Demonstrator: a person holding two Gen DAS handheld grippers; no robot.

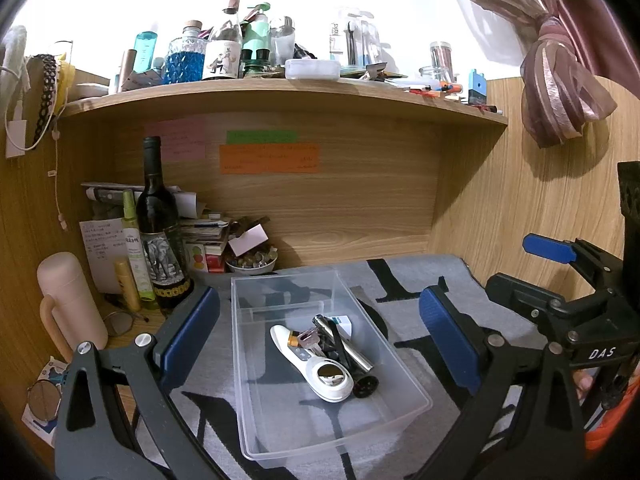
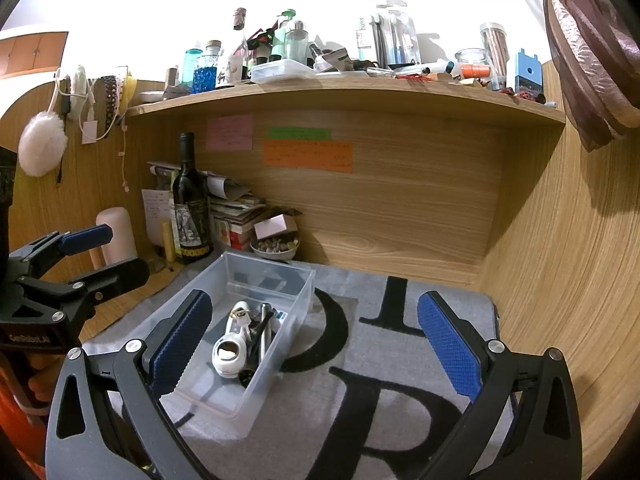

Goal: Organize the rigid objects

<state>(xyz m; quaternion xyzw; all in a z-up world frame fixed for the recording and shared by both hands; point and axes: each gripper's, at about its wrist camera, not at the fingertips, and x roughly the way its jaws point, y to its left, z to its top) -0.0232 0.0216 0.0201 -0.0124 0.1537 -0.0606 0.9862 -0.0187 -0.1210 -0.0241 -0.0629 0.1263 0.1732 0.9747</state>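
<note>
A clear plastic bin (image 1: 404, 372) (image 2: 292, 320) stands on the grey mat. Inside lie a white handheld device (image 1: 316, 368) (image 2: 230, 350), a silver metal cylinder (image 1: 348, 346) (image 2: 264, 332), a black piece, a small pink-capped item and a small card box. My left gripper (image 1: 320, 344) is open, its blue pads either side of the bin, above it. My right gripper (image 2: 316, 348) is open over the mat, its left pad in front of the bin's near wall. Each gripper shows in the other's view: right gripper (image 1: 516, 268), left gripper (image 2: 108, 252). Both hold nothing.
A dark wine bottle (image 1: 160, 236) (image 2: 191, 208), a pink flask (image 1: 68, 300), spray bottles, stacked books and a bowl of small round things (image 1: 250, 262) crowd the back left corner. A cluttered wooden shelf (image 1: 280, 96) hangs overhead. Wooden wall stands to the right; curtain (image 1: 560, 92) hangs there.
</note>
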